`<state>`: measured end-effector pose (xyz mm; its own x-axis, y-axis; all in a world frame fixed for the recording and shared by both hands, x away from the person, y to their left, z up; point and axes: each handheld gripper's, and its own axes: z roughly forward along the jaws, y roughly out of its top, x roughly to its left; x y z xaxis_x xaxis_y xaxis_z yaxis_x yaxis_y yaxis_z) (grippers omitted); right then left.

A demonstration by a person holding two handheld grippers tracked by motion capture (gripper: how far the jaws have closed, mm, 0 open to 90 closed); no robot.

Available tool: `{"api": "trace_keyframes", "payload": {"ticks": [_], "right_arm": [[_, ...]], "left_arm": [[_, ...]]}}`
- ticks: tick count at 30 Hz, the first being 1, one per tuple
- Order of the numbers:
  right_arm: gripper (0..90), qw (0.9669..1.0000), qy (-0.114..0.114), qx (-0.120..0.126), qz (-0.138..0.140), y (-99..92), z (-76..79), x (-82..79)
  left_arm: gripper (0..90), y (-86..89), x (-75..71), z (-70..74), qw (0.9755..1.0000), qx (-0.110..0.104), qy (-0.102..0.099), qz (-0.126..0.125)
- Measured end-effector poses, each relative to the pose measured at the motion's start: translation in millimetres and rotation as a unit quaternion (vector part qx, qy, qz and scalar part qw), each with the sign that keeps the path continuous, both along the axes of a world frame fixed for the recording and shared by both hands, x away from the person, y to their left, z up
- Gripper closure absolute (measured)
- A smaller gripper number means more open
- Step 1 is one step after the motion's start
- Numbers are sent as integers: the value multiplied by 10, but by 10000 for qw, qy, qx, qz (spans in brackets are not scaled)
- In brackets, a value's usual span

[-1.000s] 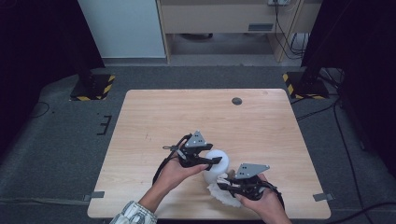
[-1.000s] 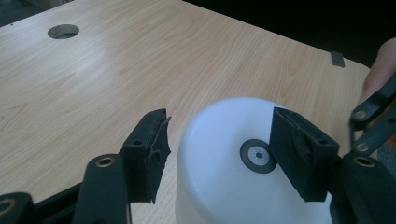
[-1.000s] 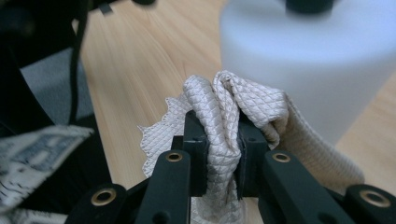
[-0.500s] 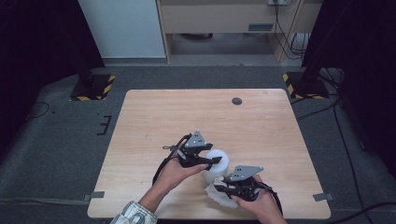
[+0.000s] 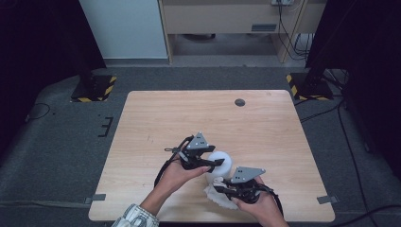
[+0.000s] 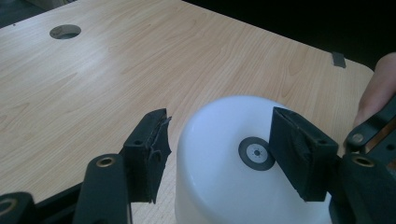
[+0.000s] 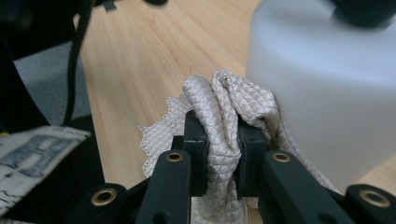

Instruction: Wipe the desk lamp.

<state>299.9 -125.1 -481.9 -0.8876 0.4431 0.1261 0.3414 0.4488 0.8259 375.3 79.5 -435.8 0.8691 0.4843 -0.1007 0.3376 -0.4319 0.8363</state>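
a person works two hand-held grippers over a pale wooden table (image 5: 156, 123), near its front edge. the left gripper (image 5: 215, 163) sits over a white upturned bowl (image 5: 222, 161) that rests rim-down on the wood. in the left gripper view its jaws stand partly apart, one on each side of the bowl (image 6: 224, 163): the right-hand pad (image 6: 299, 156) lies against the bowl's flat base, beside a small dark round mark (image 6: 256, 152) at its middle, while the left-hand pad (image 6: 149, 149) sits just off the bowl's wall with a sliver of table showing between — whether that pad presses on the bowl cannot be told.

the right gripper (image 5: 218, 188) lies low, just in front of the bowl on the person's side. its jaws are closed narrow on a bunched cream cloth (image 5: 218, 195) with a quilted diamond weave and a scalloped edge. in the right gripper view the cloth (image 7: 224, 121) is pinched between the two black pads, its folds rising beyond the fingertips and pushing against the lower wall of the bowl (image 7: 327, 88), while its loose edge spreads on the table to the left of the jaws and below them.

a patterned sleeve (image 5: 135, 218) covers the person's left forearm at the table's front edge. far beyond both grippers, a round dark hole (image 5: 239, 102) sits in the tabletop near the back edge.
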Motion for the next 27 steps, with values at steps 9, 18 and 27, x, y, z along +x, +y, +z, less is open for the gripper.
{"api": "trace_keyframes", "payload": {"ticks": [9, 18, 27], "right_arm": [[785, 9998, 20, -197, 10, 14, -61, -1], [784, 9995, -227, 223, -50, -48, 231, -22], [786, 10000, -79, 1, -28, -20, 45, 29]], "left_arm": [[372, -1, -3, 1, 10000, 6, -10, 4], [370, 0, 4, -1, 10000, -4, -1, 22], [369, -7, 23, -2, 10000, -11, -17, 77]]}}
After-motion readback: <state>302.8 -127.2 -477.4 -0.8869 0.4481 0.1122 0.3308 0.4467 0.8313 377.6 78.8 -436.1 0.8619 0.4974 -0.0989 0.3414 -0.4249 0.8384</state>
